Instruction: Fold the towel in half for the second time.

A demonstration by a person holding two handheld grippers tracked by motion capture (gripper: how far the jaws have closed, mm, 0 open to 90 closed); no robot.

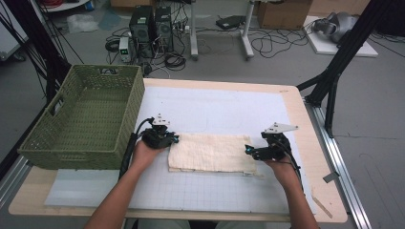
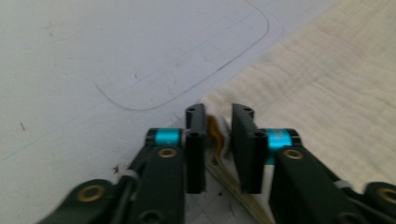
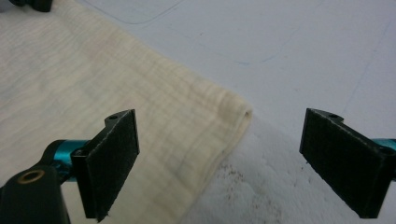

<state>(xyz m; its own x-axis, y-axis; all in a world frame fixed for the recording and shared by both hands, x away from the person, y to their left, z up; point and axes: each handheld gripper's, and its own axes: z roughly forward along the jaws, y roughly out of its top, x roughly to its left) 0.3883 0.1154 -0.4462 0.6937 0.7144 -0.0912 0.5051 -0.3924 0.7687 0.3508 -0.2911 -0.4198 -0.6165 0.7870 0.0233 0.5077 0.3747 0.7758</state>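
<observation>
A folded cream cloth [image 1: 210, 151] lies flat on the white mat [image 1: 215, 107] near the table's front. My left gripper [image 1: 173, 139] is at the cloth's left end, and its jaws are shut on the far left corner. In the left gripper view [image 2: 218, 112] the bunched edge sits pinched between the two pads, and the rest of the cloth [image 2: 327, 88] spreads away to the right. My right gripper [image 1: 248, 150] is at the cloth's right end. In the right gripper view [image 3: 223, 114] its jaws stand wide open on either side of the cloth's corner [image 3: 233, 112], without touching it.
A green woven basket [image 1: 81, 119] stands at the table's left, close to my left hand. The wooden table edge [image 1: 305, 143] runs along the right. Beyond the table, computers, cables and black frame legs stand on the floor.
</observation>
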